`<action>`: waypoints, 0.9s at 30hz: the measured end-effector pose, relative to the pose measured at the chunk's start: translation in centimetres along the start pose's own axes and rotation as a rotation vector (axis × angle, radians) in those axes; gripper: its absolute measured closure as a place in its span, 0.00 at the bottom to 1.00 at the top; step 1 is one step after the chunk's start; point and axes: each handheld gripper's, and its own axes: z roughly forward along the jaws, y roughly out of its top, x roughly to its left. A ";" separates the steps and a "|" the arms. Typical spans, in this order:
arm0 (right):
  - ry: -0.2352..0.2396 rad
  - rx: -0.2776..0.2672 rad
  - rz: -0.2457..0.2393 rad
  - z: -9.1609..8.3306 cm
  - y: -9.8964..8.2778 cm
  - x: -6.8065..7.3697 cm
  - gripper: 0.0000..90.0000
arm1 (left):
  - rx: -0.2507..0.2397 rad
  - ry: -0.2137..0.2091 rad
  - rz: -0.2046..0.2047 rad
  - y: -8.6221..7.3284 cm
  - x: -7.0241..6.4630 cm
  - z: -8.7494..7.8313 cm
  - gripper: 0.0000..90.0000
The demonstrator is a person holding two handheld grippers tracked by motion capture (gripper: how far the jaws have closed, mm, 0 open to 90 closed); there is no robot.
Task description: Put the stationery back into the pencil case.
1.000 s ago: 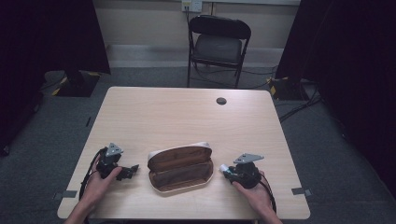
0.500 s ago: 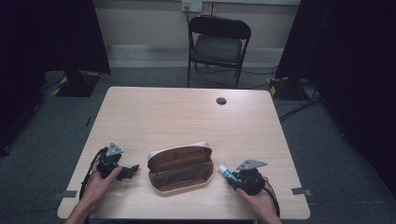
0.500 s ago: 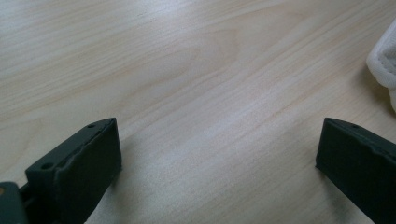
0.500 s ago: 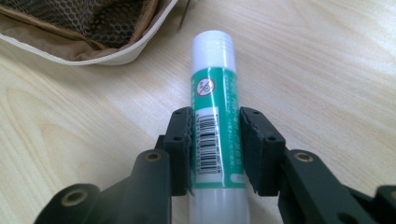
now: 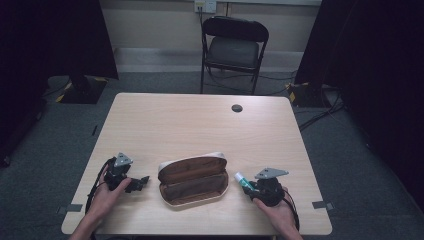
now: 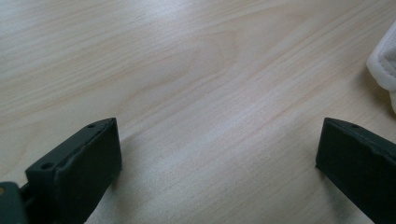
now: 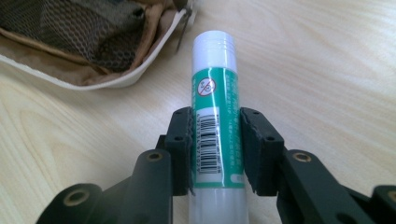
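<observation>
One green-white glue stick (image 7: 215, 112), barcode up, pinched in right gripper (image 7: 215, 149); left gripper (image 6: 219, 163) spread.

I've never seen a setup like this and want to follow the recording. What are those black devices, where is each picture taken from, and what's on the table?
A person sits at a wooden table, each hand holding a two-jaw gripper. The high view looks down from above; the other two pictures come from cameras riding on the grippers, looking along their jaws. An open pencil case lies between the hands. The left gripper rests beside it, jaws wide apart over bare wood in its own view. The right gripper is clamped on a glue stick, green-labelled with a white cap, pointing toward the case. A folding chair stands behind the table.
</observation>
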 end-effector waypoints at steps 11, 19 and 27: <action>0.013 -0.060 0.022 -0.9 0.4 -0.5 0.74 | 0.001 0.001 0.000 0.0 0.0 0.0 0.00; 0.026 -0.105 0.012 -2.0 0.5 -0.4 0.74 | 0.001 0.001 0.000 0.0 0.0 0.0 0.00; 0.050 -0.119 -0.010 -2.4 0.8 0.6 0.74 | 0.001 0.000 0.001 0.0 0.0 0.0 0.00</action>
